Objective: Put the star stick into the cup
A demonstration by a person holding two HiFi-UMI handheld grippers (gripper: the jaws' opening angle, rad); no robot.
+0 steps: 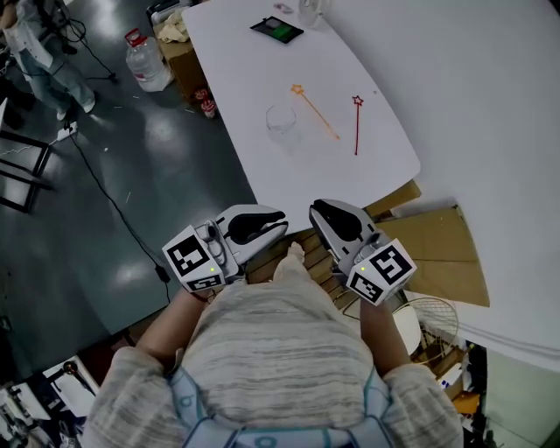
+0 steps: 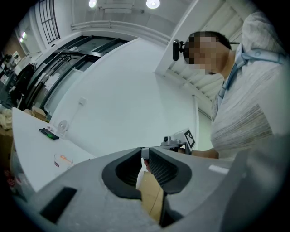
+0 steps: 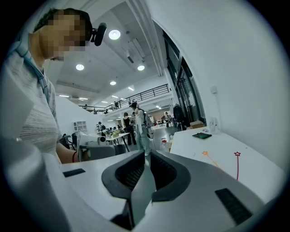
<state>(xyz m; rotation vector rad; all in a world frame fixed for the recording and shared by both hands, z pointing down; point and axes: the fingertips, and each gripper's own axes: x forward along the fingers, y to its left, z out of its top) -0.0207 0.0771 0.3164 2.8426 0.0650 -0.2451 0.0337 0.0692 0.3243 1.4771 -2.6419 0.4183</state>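
Observation:
A clear cup (image 1: 282,120) stands on the white table (image 1: 262,166). To its right lie an orange star stick (image 1: 313,109) and a red star stick (image 1: 357,124), both flat and apart from the cup. My left gripper (image 1: 276,220) and right gripper (image 1: 318,208) hover side by side off the table's near edge, close to my chest, both shut and holding nothing. The left gripper view shows its jaws (image 2: 145,156) together, with the cup (image 2: 62,159) far left. In the right gripper view, beyond the jaws (image 3: 147,161), lie the orange stick (image 3: 210,157) and red stick (image 3: 237,164).
A dark phone (image 1: 276,30) and another glass (image 1: 311,10) sit at the table's far end. On the floor are a water bottle (image 1: 145,61), a cardboard box (image 1: 182,48), cables, cardboard sheets (image 1: 437,249) and a wire basket (image 1: 427,322). A person (image 1: 44,52) stands far left.

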